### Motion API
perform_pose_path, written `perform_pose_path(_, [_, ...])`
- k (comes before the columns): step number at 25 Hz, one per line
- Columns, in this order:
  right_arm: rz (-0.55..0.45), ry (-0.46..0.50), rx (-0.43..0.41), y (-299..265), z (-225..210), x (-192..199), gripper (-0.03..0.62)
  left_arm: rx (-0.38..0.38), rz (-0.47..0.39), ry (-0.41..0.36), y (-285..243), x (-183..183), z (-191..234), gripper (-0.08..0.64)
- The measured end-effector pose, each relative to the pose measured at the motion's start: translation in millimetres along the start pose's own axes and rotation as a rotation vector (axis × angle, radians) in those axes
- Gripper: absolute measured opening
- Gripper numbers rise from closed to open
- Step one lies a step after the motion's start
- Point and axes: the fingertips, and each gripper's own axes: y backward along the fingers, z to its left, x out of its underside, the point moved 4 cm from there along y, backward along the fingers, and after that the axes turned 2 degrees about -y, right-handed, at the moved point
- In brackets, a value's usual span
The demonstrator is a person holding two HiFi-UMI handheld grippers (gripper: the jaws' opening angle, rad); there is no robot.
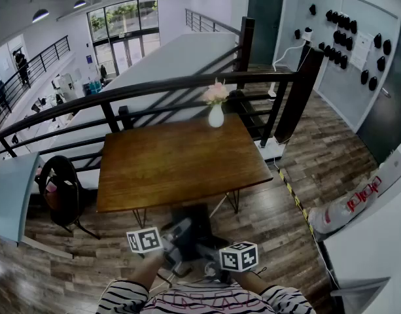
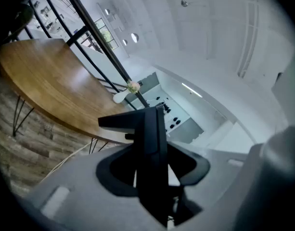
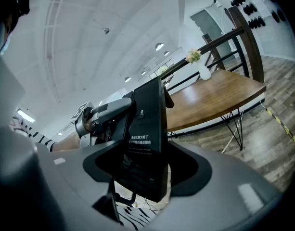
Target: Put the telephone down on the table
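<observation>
The black telephone (image 1: 192, 224) hangs in the air low in the head view, in front of the near edge of the wooden table (image 1: 180, 162). My left gripper (image 1: 176, 239) grips it from the left and my right gripper (image 1: 210, 251) from the right, close to my striped sleeves. In the left gripper view the telephone (image 2: 153, 148) stands edge-on between the jaws. The right gripper view shows its broad face with white print (image 3: 146, 134), and the left gripper (image 3: 103, 117) clamped on its far side. The tabletop holds only a white vase of flowers (image 1: 216, 113) at its far edge.
A black railing (image 1: 154, 87) runs behind the table. A dark round chair (image 1: 59, 188) stands at the table's left. Yellow-black floor tape (image 1: 292, 191) and a white counter (image 1: 377, 241) lie to the right. The table's hairpin legs (image 1: 233, 201) and a loose cable sit just ahead of me.
</observation>
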Motion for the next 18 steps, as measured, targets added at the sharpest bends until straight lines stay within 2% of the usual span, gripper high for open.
perform_pose_path(9, [-0.028,0.013,0.007,-5.1,38.3,27.5,0.288,0.026,-0.003,-0.017,44.3,6.3,-7.3,0.183])
perform_pose_path(18, [-0.035,0.017,0.02,-4.4,35.2,29.4,0.291,0.046,0.003,-0.016,41.7,9.1,-6.1,0.181])
